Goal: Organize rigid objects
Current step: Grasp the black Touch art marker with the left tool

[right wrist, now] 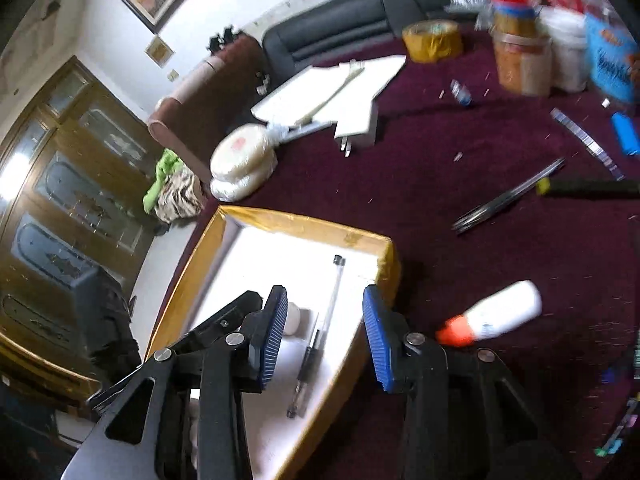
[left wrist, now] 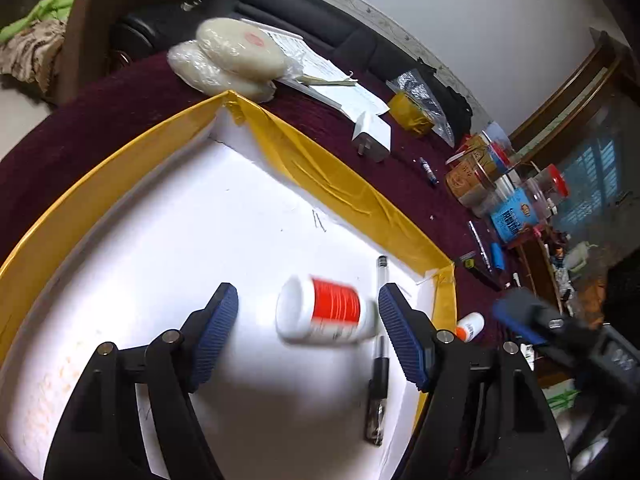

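A white tray with yellow taped rim [left wrist: 352, 192] lies on the maroon table; it also shows in the right wrist view [right wrist: 304, 220]. Inside lie a white bottle with a red label [left wrist: 326, 314], on its side and blurred, and a pen [left wrist: 380, 356], also seen in the right wrist view [right wrist: 320, 332]. My left gripper [left wrist: 308, 332] is open above the tray, jaws either side of the bottle without touching it. My right gripper [right wrist: 324, 336] is open and empty over the tray's right edge. A white glue bottle with an orange cap [right wrist: 492, 316] lies on the cloth to its right; it also shows in the left wrist view [left wrist: 470, 326].
On the cloth: a white charger plug [right wrist: 358, 126], tape roll [right wrist: 432, 40], papers [right wrist: 332, 88], wrapped white discs [right wrist: 242, 160], jars [right wrist: 520, 56], a blue lighter [right wrist: 624, 134], a small battery [right wrist: 460, 92], a screwdriver [right wrist: 588, 188] and metal strips [right wrist: 504, 200]. A sofa stands behind.
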{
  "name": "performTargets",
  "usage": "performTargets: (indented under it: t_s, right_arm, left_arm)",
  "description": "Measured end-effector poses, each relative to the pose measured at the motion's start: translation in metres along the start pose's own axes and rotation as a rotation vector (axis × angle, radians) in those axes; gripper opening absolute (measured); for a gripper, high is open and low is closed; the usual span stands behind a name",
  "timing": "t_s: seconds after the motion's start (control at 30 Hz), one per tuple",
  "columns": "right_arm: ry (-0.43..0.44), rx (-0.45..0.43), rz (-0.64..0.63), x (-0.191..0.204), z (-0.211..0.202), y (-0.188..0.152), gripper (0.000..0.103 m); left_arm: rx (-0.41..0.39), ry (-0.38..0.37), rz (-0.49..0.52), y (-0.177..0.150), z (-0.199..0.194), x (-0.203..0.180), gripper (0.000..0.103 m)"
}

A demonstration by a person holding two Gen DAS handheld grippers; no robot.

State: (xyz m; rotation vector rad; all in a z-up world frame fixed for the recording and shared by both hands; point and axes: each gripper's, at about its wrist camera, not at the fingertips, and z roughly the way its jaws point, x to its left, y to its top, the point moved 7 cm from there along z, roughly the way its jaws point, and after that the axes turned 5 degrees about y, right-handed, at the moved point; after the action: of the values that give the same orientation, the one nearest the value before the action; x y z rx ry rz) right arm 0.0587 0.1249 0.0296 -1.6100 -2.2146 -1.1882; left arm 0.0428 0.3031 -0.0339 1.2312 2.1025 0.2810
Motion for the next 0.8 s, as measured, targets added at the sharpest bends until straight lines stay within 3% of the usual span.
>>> performTargets:
  t_s: [0.13,0.2,0.3,0.37,0.43,0.53,0.63,0.73,0.8]
  right_arm:
    - [-0.042,-0.095,-0.029,-0.019,-0.048,-0.003,0.037]
    - [-0.059,-0.146,-0.019,-0.037,-0.077,-0.007,0.038]
    - [-0.128,-0.235,-0.017,-0.066,-0.122,-0.014,0.038]
    - [-0.213,-0.308,-0.033,-0.088,-0.153,-0.018,0.047]
    - [-0.31,-0.382,-0.045,-0.113,-0.181,-0.023,0.069]
    - [-0.407,-0.42,-0.03,-0.151,-0.2,-0.028,0.069]
    - [-0.394,-0.436,0.037,-0.184,-0.199,-0.036,0.069]
    - [-0.364,-0.448,0.089,-0.208,-0.195,-0.045,0.069]
    - [-0.362,-0.459,0.096,-0.218,-0.193,-0.051,0.069]
  left_arm:
    - [-0.044,0.023,-0.051,-0.015,-0.012,0.006,0.077]
    - [-0.051,0.049,-0.03,-0.023,-0.016,0.001,0.078]
    - [-0.038,0.021,-0.051,-0.028,-0.024,-0.004,0.078]
    - [-0.114,0.023,-0.048,-0.022,-0.049,-0.012,0.078]
    - [-0.202,0.013,0.04,-0.02,-0.081,-0.04,0.083]
    - [-0.256,0.042,0.25,-0.027,-0.103,-0.097,0.085]
    - [-0.174,0.019,0.394,-0.048,-0.085,-0.142,0.085]
    - [-0.029,0.02,0.426,-0.078,-0.047,-0.17,0.085]
    - [0.026,0.04,0.444,-0.098,-0.026,-0.183,0.085]
